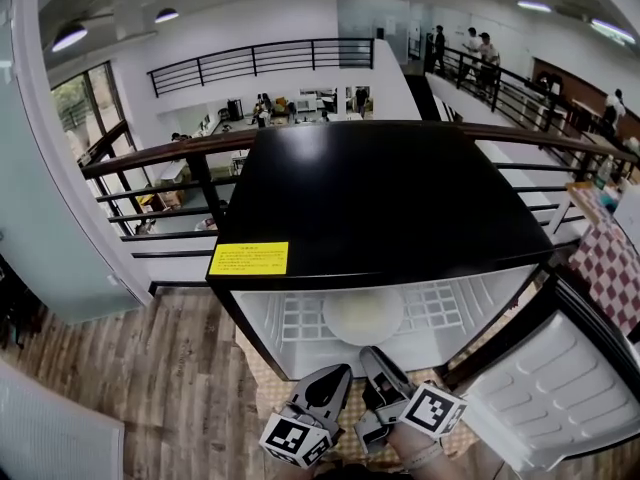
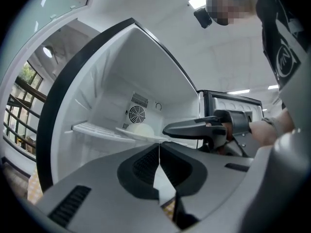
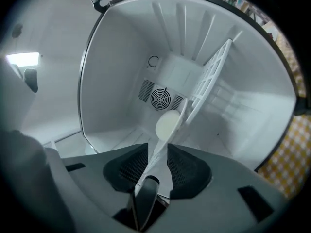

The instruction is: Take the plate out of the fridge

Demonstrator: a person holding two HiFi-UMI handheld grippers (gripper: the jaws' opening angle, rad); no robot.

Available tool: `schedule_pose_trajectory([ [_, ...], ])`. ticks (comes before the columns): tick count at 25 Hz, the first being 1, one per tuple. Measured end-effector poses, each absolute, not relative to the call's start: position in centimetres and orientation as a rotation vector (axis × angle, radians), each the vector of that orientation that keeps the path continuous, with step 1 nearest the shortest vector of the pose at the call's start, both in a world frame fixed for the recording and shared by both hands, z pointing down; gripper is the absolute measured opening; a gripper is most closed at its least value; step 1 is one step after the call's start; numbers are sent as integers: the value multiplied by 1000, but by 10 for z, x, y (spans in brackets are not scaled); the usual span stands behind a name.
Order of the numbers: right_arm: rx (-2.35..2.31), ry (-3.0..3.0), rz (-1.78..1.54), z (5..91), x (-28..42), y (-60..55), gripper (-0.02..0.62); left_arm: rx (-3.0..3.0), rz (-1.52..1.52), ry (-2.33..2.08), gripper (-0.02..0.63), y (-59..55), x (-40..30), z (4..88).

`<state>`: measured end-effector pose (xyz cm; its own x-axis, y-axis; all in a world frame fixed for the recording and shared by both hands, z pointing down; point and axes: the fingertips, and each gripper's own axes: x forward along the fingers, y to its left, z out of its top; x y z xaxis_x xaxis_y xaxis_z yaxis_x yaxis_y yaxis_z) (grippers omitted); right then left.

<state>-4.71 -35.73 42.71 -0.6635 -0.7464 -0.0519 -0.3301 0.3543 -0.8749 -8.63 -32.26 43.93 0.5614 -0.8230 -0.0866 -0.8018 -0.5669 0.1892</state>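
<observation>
Both grippers are hovering low, side by side, before the open black mini fridge (image 1: pixel 380 198). The left gripper (image 1: pixel 338 376) is pointing level at the opening with its fingers clenched together on nothing. The right gripper (image 1: pixel 375 358) is rolled onto its side, its fingers released a little, lining up with the shelf edge. One white plate (image 1: pixel 363 315) is sitting on the single wire shelf (image 1: pixel 440 303).
</observation>
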Motion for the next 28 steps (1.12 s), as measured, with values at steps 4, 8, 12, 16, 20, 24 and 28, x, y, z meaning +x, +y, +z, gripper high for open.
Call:
schedule_pose_trajectory([
  [4,-968,2071,-1331,430,-42,-366,107,2665,-230,-1360,12,-321,-89,441],
  [8,-988,2017,-1373,430,-42,-376,107,2670,-226,-1338,12,-322,-90,440],
  [12,-993,1954,-1437,433,-43,-382,106,2673,-226,-1309,12,-324,-86,442],
  [16,-1010,1938,-1440,438,-39,-384,64,2696,-227,-1276,12,-324,-83,441],
  [20,-977,1873,-1484,438,-41,-378,57,2686,-219,-1281,11,-325,-86,445],
  [24,-964,1848,-1481,437,-37,-372,54,2690,-223,-1275,12,-326,-85,446],
  [28,-945,1845,-1469,436,-36,-366,52,2680,-236,-1285,12,-329,-88,445],
])
